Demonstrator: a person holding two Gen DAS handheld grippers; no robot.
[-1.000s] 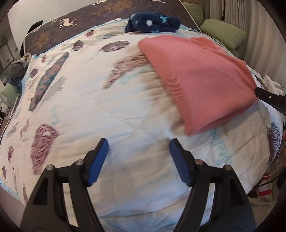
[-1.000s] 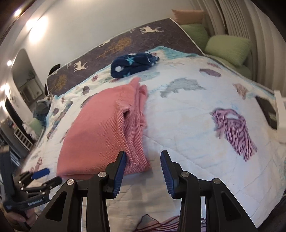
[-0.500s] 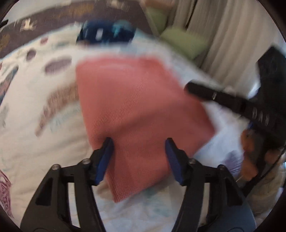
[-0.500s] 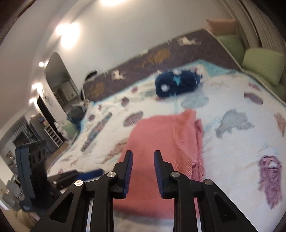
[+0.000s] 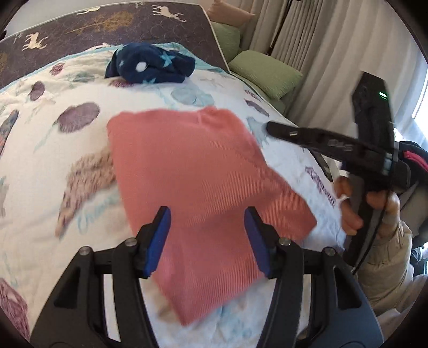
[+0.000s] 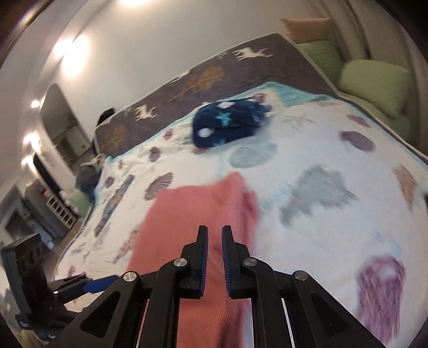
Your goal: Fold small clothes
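So in the left wrist view the left gripper (image 5: 207, 241) has its jaws spread wide with nothing between them, hovering over the near part of the folded pink garment (image 5: 198, 182), which lies flat on the white patterned quilt (image 5: 53, 160) right ahead of the blue pads. Off to the right of that gripper you can see the right gripper (image 5: 315, 136) in the person's hand (image 5: 355, 203), its black fingers stretching out over the quilt just past the garment's right edge. Further ahead, well beyond the pink piece, there's a bunched-up navy star-print garment (image 5: 149, 65) near the dark deer-print mattress (image 5: 107, 24), and green cushions (image 5: 264, 73) sit ahead and to the right by the curtains. In the right wrist view the right gripper (image 6: 214, 254) has its jaws nearly together, only a thin gap left, and nothing pinched in there as far as I can tell. The pink garment (image 6: 200, 214) sits directly under and ahead of its tips, a bit blurry. The navy garment (image 6: 230, 121) is farther ahead, well apart. Down at the left of this gripper the left gripper (image 6: 88, 283) pokes in, one blue pad showing.
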